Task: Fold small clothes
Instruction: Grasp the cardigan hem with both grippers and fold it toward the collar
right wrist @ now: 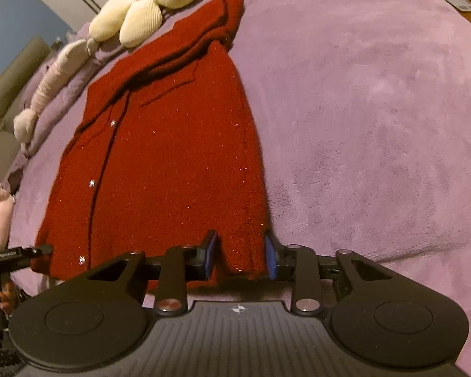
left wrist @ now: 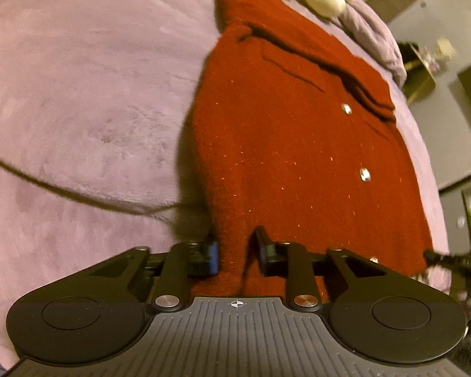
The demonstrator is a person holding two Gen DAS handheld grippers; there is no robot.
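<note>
Red glittery knit cardigan (left wrist: 292, 157) lies soft and floppy on the purple plush bed (left wrist: 94, 94); left gripper (left wrist: 235, 251) and right gripper (right wrist: 241, 254) jaws pinch its near hem corners.

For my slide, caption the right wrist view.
Right tongs pinch the near hem of a sparkly dark-red knitted cardigan spread on a mauve plush blanket.

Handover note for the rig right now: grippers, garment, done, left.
Left gripper: shut on the near hem of the red cardigan, at its left corner.
Right gripper: shut on the same hem at the right corner.
Cardigan lies flat, buttoned, on the purple blanket, sleeves folded in across the top, collar end near the cream flower plush.
Done: sleeves in, both hem corners gripped.
Left: probably lift the hem and carry it over toward the collar, then release and smooth.
</note>
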